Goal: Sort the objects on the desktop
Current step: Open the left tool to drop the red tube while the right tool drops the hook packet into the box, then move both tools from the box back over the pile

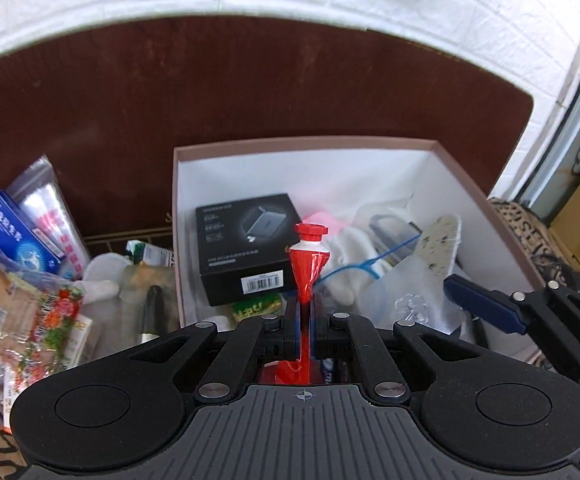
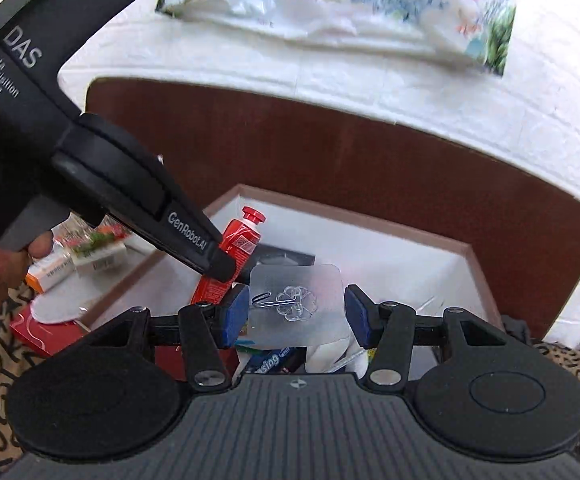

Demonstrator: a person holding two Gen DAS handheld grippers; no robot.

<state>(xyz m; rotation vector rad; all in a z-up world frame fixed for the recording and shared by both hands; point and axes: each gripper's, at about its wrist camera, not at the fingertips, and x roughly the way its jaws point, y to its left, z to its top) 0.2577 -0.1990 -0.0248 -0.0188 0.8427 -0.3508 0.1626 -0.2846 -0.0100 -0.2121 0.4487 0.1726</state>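
My left gripper (image 1: 304,312) is shut on a red tube with a red cap (image 1: 306,264), held upright over the open pink-rimmed box (image 1: 302,143). The tube also shows in the right wrist view (image 2: 238,246), pinched by the left gripper (image 2: 221,266). My right gripper (image 2: 296,312) is open, its blue pads on either side of a clear adhesive hook sheet (image 2: 296,300) without pressing it; it enters the left wrist view from the right (image 1: 486,304). The box holds a black carton (image 1: 249,248), white cloth and a clear bag.
A pile of packets lies left of the box: a blue medicine box (image 1: 17,236), a floral packet (image 1: 49,320), clear bags. A brown desk mat (image 1: 249,92) lies behind. A red box (image 2: 45,332) and orange carton (image 2: 49,272) sit left.
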